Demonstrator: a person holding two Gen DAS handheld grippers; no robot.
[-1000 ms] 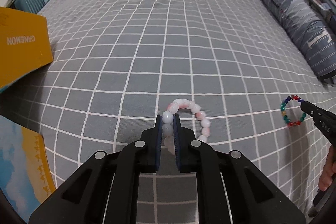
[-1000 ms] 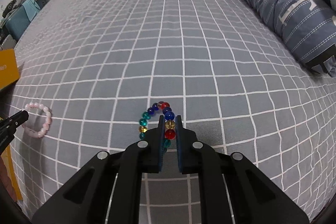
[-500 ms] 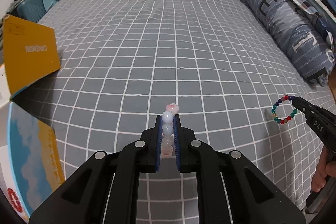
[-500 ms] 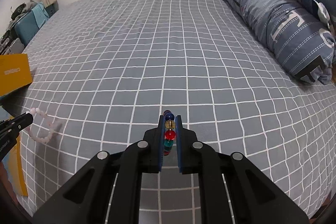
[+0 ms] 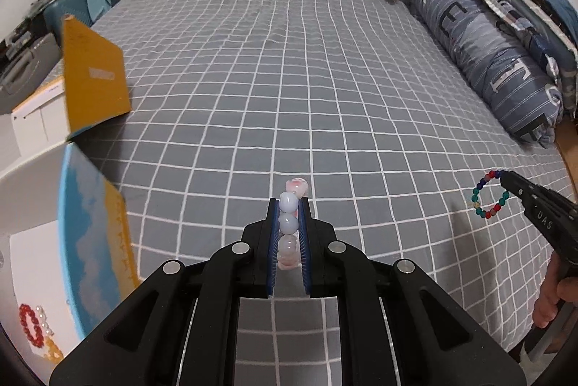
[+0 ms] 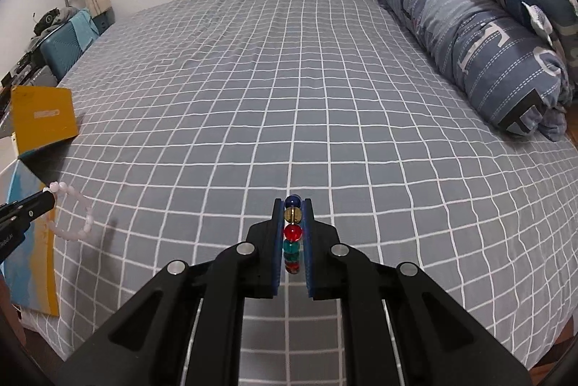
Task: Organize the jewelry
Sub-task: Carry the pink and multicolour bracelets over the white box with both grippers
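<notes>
Both bracelets (image 5: 289, 223) (image 6: 292, 234) now hang clear of the bed (image 5: 289, 78).

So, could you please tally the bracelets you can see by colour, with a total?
Pale pink bracelet, held in the left gripper: 1
Multicoloured bracelet, held in the right gripper: 1
Red bracelet, in the open box at the lower left: 1
Clear bracelet, beside the red one: 1
Yellow bracelet, partly cut off: 1
Total: 5

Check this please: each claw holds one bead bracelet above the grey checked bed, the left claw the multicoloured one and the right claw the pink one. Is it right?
The colours are swapped. The left claw holds the pink bracelet, as the left wrist view shows; the right claw holds the multicoloured bracelet. Both do hang above the bed.
</notes>
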